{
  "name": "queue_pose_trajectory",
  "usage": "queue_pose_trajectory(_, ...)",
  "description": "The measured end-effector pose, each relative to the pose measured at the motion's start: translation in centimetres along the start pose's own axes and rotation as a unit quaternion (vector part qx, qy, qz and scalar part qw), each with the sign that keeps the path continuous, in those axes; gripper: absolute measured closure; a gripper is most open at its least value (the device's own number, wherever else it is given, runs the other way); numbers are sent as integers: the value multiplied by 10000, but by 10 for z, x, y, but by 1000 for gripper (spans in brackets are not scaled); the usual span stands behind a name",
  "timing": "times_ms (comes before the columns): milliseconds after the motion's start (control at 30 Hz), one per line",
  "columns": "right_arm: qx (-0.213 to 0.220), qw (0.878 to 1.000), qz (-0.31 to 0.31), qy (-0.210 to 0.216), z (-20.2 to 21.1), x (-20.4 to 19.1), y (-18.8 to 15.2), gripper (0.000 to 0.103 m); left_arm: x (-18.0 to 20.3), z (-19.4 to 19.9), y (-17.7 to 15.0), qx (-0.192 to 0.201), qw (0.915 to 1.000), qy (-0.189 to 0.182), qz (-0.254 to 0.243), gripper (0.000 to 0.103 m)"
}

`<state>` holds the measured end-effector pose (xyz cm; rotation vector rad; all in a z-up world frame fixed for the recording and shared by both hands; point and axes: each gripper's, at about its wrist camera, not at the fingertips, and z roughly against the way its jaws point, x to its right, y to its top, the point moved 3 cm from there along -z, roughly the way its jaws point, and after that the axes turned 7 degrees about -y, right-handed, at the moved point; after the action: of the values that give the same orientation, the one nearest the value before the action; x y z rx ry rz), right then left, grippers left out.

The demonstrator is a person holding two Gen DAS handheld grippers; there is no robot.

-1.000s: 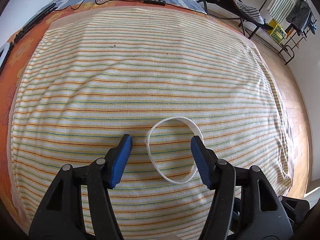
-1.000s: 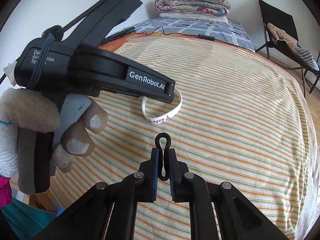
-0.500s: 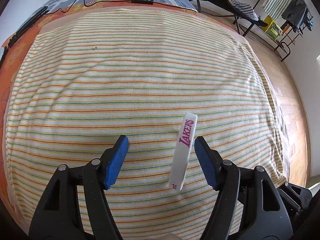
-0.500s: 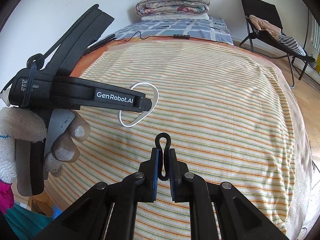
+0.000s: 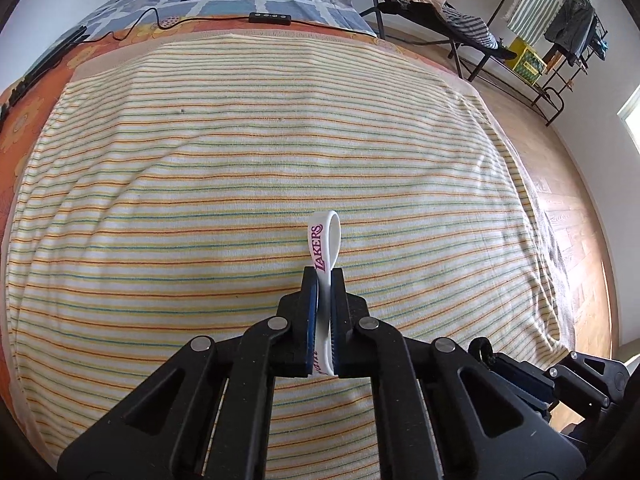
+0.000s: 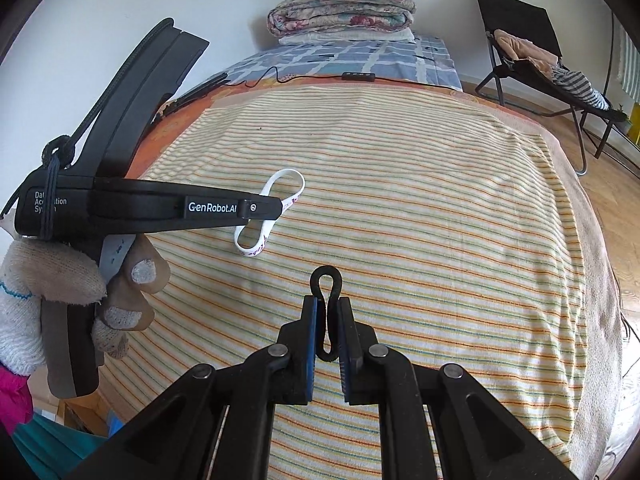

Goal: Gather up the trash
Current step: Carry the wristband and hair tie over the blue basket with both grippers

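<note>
- Pinching a white wristband [image 5: 325,248] flat between its blue-padded fingers [image 5: 311,312], the left gripper [image 5: 323,276] holds it above the striped blanket [image 5: 240,184] on the bed.
- The band's free loop pokes out ahead of the fingertips, purple "LAKERS" lettering facing left.
- From the right wrist view, the same band [image 6: 276,204] bulges out on both sides of the left gripper's tip [image 6: 260,208].
- The right gripper [image 6: 326,304] is closed narrow on a black rubber band [image 6: 326,284], squeezed into a slim loop standing upright between the pads.
- A folded quilt [image 6: 340,8] sits at the bed's far end.
</note>
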<state>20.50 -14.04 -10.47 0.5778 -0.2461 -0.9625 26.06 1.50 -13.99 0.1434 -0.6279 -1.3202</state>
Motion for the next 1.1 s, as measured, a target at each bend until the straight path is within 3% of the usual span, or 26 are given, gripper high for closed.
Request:
queue_pose_trajectory(200,73,10000,-35,7,6,2,2,96,-6,22,1,162,9997,-126,112,100)
queue_pose_trajectory(467,199,9998,13,20,29,-4,0,96,0,63,-12,321,9992,-207,-107,100)
queue_pose_trajectory(733,254,9996,58,94,60,-19,-15,96,8,106,-48,394,9985,-243,-282,100)
queue_pose_trajectory(1100,163,9986,20,508,102,-34,-57,96,24,153,-120,409,9975,-373,-442,100)
